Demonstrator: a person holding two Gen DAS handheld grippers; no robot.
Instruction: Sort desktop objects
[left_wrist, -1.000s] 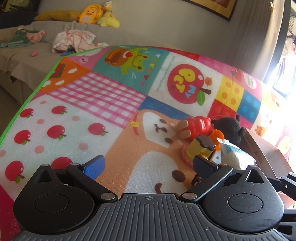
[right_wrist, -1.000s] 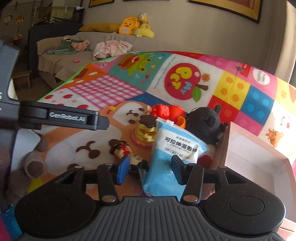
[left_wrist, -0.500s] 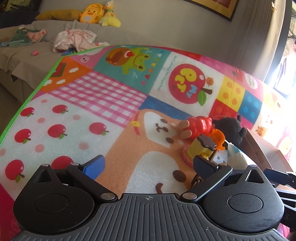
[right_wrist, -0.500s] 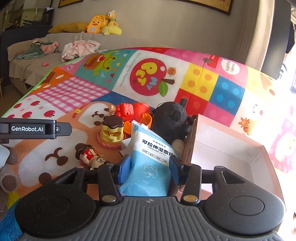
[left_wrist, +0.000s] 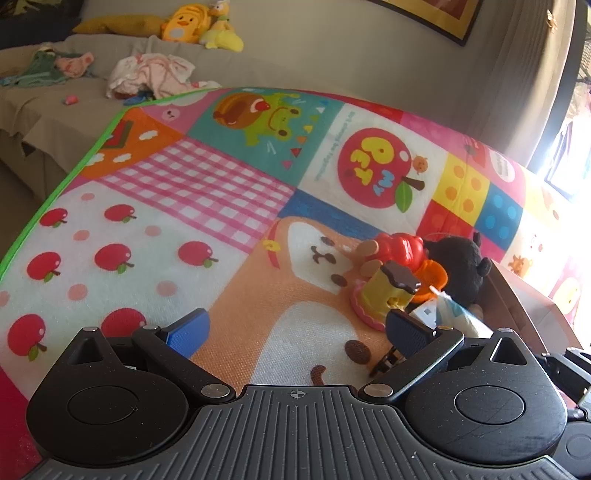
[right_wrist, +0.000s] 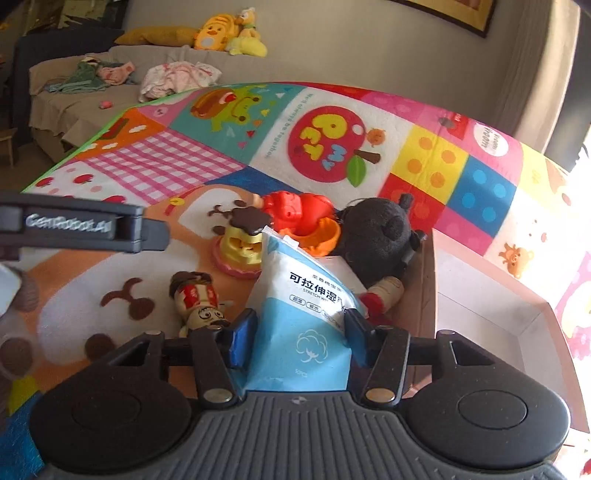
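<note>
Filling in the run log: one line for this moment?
right claw: shut on blue wipes pack | left claw: open, holds nothing | box: beside pack

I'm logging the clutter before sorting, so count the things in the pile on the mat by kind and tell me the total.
Toys and figures: 5 - red figure, orange toy, pudding toy, black plush, moustached figurine.
Packets: 1 - blue wipes packet, held in the right gripper.
Boxes: 1 - cardboard box.
Total: 7.
</note>
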